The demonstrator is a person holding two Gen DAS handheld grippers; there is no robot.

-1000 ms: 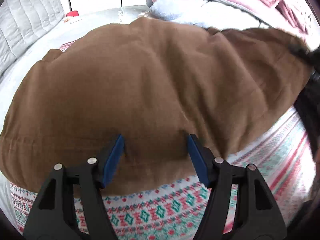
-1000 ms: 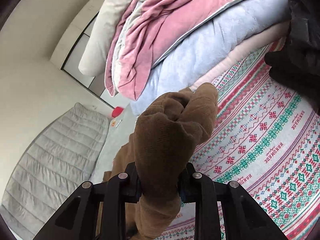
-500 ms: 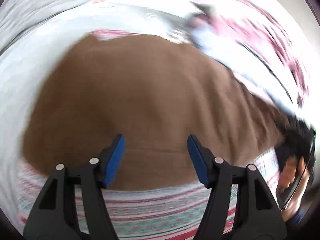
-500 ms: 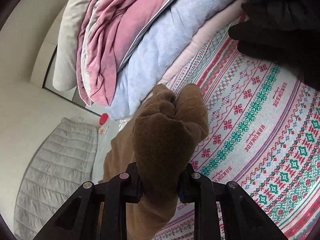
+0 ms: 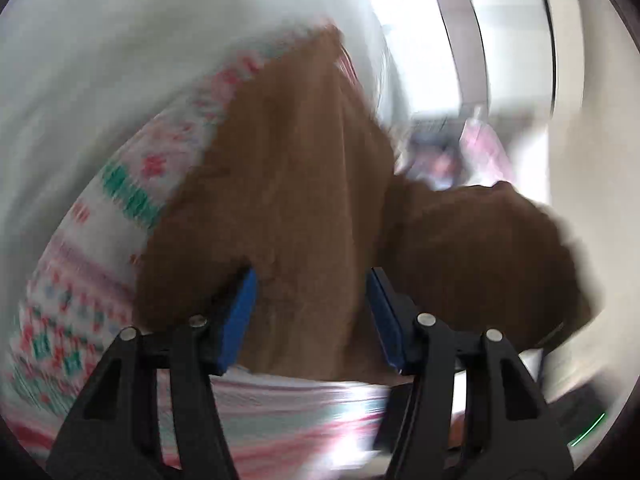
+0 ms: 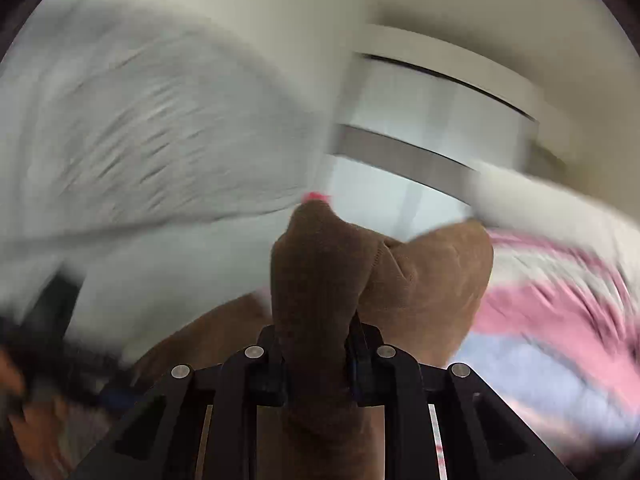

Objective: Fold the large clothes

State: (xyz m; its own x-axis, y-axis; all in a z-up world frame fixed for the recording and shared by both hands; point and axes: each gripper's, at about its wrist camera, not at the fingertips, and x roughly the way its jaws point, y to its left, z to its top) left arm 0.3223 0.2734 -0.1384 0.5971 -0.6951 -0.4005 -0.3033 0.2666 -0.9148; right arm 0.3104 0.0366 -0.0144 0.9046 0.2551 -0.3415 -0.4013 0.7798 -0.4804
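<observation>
The left gripper (image 5: 312,304) has its blue pads (image 5: 240,312) standing apart with the brown garment (image 5: 288,184) between them, and its jaws are closing; the cloth bulges between the pads, but the blurred view does not show them pressing on it. The right gripper (image 6: 316,364) is clamped nearly shut on a bunched fold of the same brown garment (image 6: 320,280), which rises upright out of its jaws. The rest of the garment lies across the patterned bedspread (image 5: 120,200), running toward its far edge. Pink bedding (image 6: 560,300) is heaped at the bed's right side
</observation>
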